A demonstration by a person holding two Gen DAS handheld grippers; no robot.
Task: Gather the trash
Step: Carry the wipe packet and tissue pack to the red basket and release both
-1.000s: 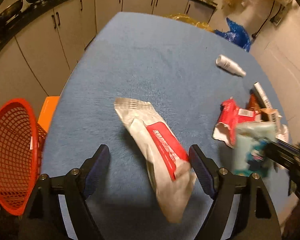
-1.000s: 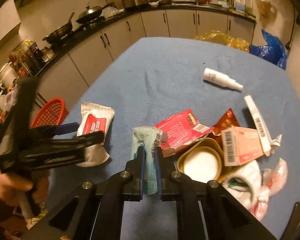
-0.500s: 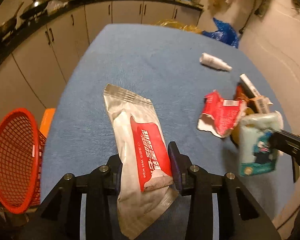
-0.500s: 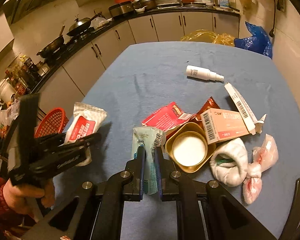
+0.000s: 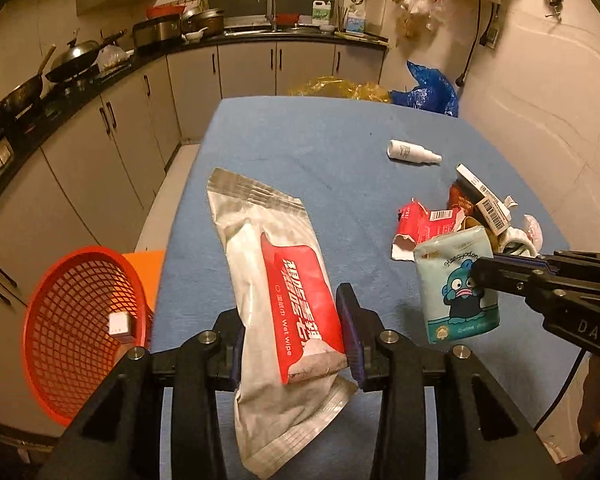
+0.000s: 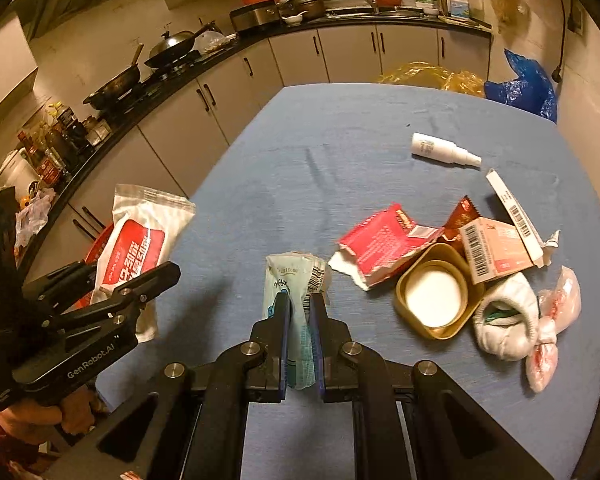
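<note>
Silver and red, the wet wipe pack (image 5: 284,292) was pinched across its lower half by the left gripper (image 5: 292,344), lifted over the blue table (image 5: 300,148). It looked soft, light and a bit slippery, so a hold across the fat middle seemed best. Its label read "wet wipe". Beside it, the right gripper (image 6: 299,344) was squeezed on a small tissue pack (image 6: 296,292) with a blue cartoon face, squashy and light too. Lower left sat the red basket (image 5: 52,344). Farther off lay boxes with barcodes (image 6: 496,252) and a white spray bottle (image 6: 440,148).
</note>
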